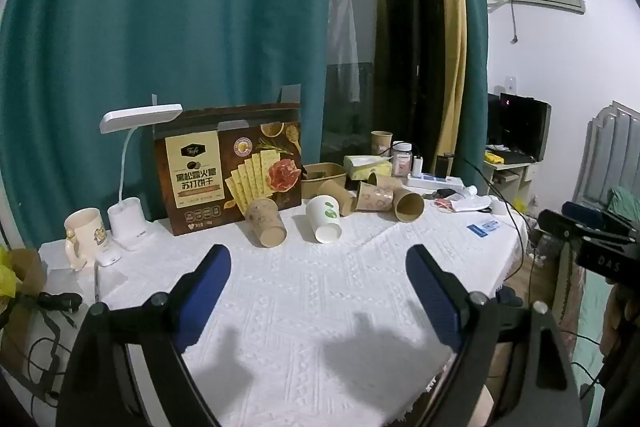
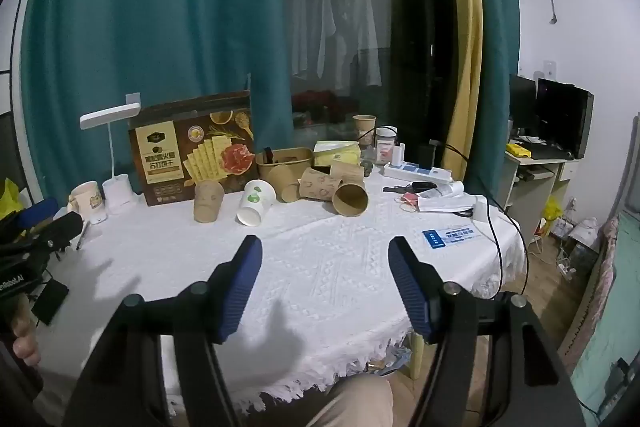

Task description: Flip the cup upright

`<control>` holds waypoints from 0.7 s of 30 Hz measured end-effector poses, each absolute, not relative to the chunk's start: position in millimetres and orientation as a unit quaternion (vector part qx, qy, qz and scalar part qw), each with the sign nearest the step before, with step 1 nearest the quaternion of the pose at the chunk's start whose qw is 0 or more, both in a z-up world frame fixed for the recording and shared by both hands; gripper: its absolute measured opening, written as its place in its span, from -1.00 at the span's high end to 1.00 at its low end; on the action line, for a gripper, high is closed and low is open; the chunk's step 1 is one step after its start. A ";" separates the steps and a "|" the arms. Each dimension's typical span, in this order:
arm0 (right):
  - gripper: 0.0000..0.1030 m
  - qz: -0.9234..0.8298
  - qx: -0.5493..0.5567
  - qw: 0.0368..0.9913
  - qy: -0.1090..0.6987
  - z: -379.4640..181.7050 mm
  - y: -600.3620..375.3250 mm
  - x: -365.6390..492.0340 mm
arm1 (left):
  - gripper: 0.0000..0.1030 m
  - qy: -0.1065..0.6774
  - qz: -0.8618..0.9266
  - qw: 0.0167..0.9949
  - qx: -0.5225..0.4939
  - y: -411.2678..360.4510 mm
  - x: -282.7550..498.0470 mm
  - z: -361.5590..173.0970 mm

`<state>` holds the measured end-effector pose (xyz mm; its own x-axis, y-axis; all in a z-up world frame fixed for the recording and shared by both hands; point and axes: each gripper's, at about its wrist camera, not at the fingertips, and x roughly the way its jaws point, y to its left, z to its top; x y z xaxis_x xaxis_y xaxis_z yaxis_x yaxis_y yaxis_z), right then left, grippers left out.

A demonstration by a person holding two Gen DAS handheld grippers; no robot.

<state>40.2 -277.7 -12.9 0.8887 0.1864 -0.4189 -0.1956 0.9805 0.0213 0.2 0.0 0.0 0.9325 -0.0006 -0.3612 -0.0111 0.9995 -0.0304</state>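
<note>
Several paper cups lie on their sides at the back of a white-clothed table (image 1: 320, 307). In the left wrist view a brown patterned cup (image 1: 266, 223) and a white cup with green marks (image 1: 324, 219) point their mouths toward me. Behind them is a cluster with a plain brown cup (image 1: 409, 205). My left gripper (image 1: 318, 259) hovers open over bare cloth, well short of the cups. In the right wrist view the same white cup (image 2: 256, 203), patterned cup (image 2: 208, 201) and brown cup (image 2: 351, 199) lie ahead. My right gripper (image 2: 324, 251) is open with nothing between its pads.
A cracker box (image 1: 232, 167), a white desk lamp (image 1: 128, 211) and a cream mug (image 1: 84, 235) stand at the back left. A kraft bowl (image 1: 322, 179), tissue box (image 1: 368, 165), power strip (image 1: 434, 181) and cables crowd the back right. A blue card (image 2: 450, 235) lies near the right edge.
</note>
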 end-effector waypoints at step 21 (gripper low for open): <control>-0.23 0.099 -0.009 0.971 0.219 -18.3 -275.6 44.8 | -0.74 0.185 0.003 0.983 -0.018 0.3 0.5 0.2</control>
